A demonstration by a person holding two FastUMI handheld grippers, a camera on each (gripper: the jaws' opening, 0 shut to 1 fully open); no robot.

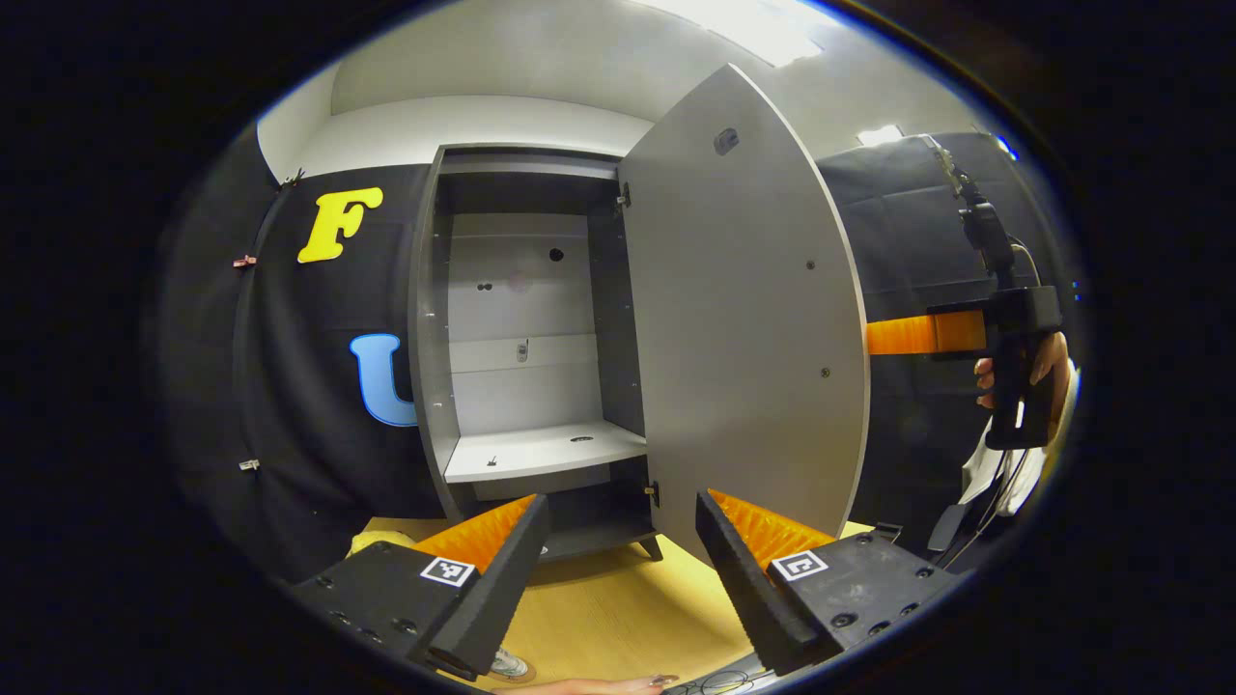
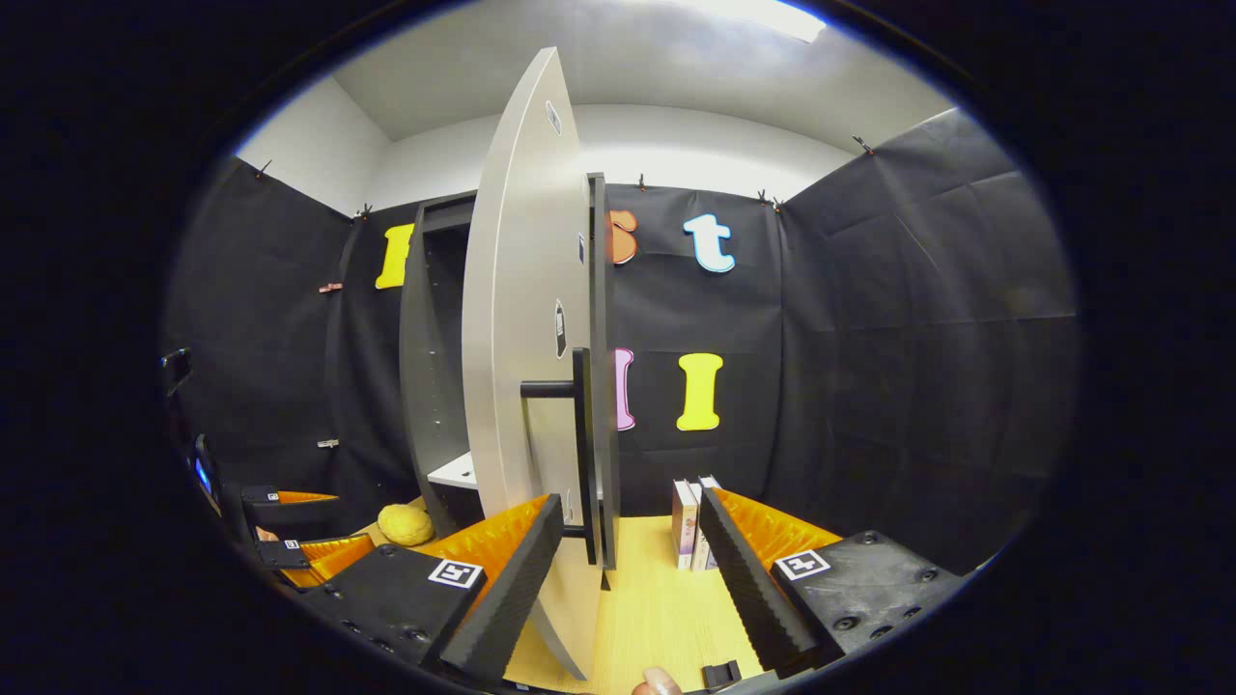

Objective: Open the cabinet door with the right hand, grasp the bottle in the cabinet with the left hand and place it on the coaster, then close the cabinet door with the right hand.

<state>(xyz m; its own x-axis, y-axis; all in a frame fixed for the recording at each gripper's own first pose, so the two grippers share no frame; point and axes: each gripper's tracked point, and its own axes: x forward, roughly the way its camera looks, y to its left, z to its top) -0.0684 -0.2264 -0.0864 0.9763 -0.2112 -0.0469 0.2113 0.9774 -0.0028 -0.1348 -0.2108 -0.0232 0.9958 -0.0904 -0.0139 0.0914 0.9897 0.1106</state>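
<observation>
The grey cabinet (image 1: pixel 436 319) stands on the wooden table with its door (image 1: pixel 744 319) swung wide to the right. Inside, a pale shelf (image 1: pixel 541 450) carries just a few small marks. My left gripper (image 1: pixel 623 507) is open and points at the cabinet's lower part from a short way off. In the right gripper view the door (image 2: pixel 521 319) is edge-on, with its black bar handle (image 2: pixel 582 434) just ahead. My right gripper (image 2: pixel 630 502) is open, and the door's lower edge lies between its fingers without being pressed. In the left gripper view, the right gripper (image 1: pixel 927 334) sits behind the door, held by a hand (image 1: pixel 1043 362).
A yellow round object (image 2: pixel 406 524) lies on the table (image 2: pixel 657 598) left of the cabinet's foot. A few upright boxes (image 2: pixel 690 521) stand right of the door. The left gripper (image 2: pixel 319 526) shows low at the left. Black cloth walls close in the booth.
</observation>
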